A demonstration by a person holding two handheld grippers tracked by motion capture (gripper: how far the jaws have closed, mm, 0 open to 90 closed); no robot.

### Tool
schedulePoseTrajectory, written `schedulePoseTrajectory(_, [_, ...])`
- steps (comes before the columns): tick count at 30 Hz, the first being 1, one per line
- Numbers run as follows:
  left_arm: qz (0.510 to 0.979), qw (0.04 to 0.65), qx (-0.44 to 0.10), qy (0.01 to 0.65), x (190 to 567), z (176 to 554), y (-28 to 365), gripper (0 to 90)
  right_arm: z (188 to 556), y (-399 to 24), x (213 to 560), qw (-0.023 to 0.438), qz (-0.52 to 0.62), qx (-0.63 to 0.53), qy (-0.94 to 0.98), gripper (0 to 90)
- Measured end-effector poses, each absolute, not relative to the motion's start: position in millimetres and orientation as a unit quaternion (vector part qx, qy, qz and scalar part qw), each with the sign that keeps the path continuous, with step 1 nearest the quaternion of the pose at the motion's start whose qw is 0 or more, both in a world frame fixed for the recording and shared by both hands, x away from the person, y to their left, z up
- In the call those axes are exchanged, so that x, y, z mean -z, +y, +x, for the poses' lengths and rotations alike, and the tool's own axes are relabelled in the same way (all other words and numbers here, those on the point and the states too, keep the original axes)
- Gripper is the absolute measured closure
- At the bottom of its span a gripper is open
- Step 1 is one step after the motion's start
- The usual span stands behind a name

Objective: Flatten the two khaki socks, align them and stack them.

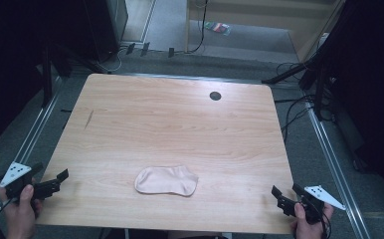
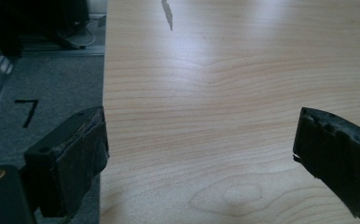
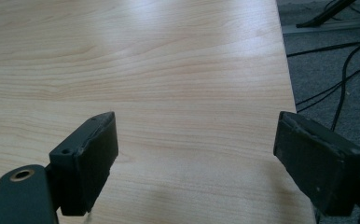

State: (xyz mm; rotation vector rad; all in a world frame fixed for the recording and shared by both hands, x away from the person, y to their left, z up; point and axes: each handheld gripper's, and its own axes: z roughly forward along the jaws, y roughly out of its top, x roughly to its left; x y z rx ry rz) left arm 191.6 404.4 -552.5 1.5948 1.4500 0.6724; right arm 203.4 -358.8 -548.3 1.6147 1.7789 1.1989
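Observation:
A pale pink sock (image 1: 166, 180) lies flat on the wooden table (image 1: 170, 124), near the front edge and about the middle. My left gripper (image 1: 50, 177) is held at the table's front left corner, jaws wide apart and empty; in the left gripper view (image 2: 200, 140) its jaws frame bare wood at the table's left edge. My right gripper (image 1: 285, 191) is at the front right corner, open too, with nothing between its jaws (image 3: 196, 142). Both grippers are well apart from the sock.
A small dark round hole (image 1: 215, 95) sits near the table's far edge. A dark streak (image 1: 89, 118) marks the wood at the left. Grey carpet, cables (image 1: 299, 107) and stand legs surround the table; metal rails run along both sides.

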Motion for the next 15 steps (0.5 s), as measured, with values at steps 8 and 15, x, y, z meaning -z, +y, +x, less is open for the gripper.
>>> schedulePoseTrajectory(8, [0.634, 0.436, -0.254, 0.586, 553.1, 193.3, 407.7, 3.6, 205.5, -358.7, 548.7, 0.222, 0.59, -0.432, 0.645, 13.7])
schedulePoseTrajectory(15, [0.635, 0.433, -0.249, 0.589, 553.2, 194.9, 407.7, 3.6, 206.7, -358.8, 549.0, 0.219, 0.595, -0.429, 0.644, 13.6])
